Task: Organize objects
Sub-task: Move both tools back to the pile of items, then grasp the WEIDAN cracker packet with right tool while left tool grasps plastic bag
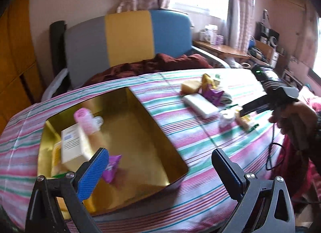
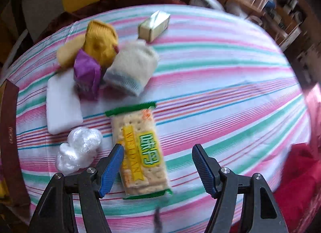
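Observation:
An open gold box (image 1: 144, 142) sits on the striped cloth (image 1: 200, 152); in it lie a pink bottle (image 1: 85, 120), a cream carton (image 1: 72, 144) and a purple packet (image 1: 111, 168). My left gripper (image 1: 160, 156) hovers open over the box's near right corner, holding nothing. To the right, a hand (image 1: 291, 116) holds my right gripper (image 1: 243, 111) over the loose pile. In the right wrist view, my right gripper (image 2: 158, 148) points steeply down, open, above a cracker packet (image 2: 140, 148). The packet lies flat close to the left finger, and neither pad presses on it.
Beyond the crackers lie a clear plastic bundle (image 2: 80, 148), a white block (image 2: 62, 104), a purple packet (image 2: 86, 72), a yellow sock (image 2: 100, 40), a cream sock (image 2: 132, 68) and a small carton (image 2: 154, 25). Red fabric (image 2: 297, 172) lies right, and a cable (image 1: 272, 152) hangs there.

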The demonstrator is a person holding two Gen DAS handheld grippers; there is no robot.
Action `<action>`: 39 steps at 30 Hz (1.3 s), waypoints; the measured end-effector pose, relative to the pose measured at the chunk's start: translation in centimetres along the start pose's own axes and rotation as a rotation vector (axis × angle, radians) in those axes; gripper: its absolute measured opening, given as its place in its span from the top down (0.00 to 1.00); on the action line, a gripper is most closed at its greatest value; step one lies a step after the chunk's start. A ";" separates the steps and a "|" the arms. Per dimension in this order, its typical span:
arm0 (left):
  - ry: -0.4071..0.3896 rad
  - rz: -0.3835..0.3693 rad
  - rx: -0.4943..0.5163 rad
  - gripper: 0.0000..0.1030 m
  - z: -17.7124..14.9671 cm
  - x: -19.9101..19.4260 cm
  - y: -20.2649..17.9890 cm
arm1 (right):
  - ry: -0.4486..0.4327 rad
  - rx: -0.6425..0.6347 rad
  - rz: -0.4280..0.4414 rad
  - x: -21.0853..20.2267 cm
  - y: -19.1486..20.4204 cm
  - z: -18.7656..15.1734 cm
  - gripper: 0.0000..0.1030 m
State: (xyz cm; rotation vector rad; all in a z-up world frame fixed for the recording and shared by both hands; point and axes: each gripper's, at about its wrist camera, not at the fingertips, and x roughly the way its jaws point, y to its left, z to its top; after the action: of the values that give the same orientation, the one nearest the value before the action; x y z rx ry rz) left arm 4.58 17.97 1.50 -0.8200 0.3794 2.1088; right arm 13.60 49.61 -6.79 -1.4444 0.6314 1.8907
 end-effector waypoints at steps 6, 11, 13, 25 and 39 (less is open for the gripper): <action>0.026 -0.064 0.033 0.00 1.9 2.2 -2.9 | -0.006 -0.043 -0.040 1.0 0.6 0.1 0.39; 0.060 -0.122 0.044 0.00 3.4 4.9 -5.4 | -0.049 0.046 -0.096 0.2 -1.5 0.2 0.54; 0.082 -0.151 0.044 0.00 4.1 6.2 -6.6 | -0.059 0.070 -0.089 -0.1 -2.1 0.1 0.54; 0.298 -0.242 -0.060 0.26 5.8 16.9 -10.2 | -0.040 0.162 -0.064 -0.3 -3.7 -0.4 0.53; 0.289 -0.291 -0.064 0.32 6.5 21.6 -13.0 | -0.037 0.158 -0.042 0.0 -3.5 0.7 0.51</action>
State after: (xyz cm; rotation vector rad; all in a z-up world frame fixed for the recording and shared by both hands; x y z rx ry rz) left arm 2.36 42.10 -7.99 -1.1499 0.3229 1.7447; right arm 15.79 52.38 -6.55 -1.3094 0.7109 1.7892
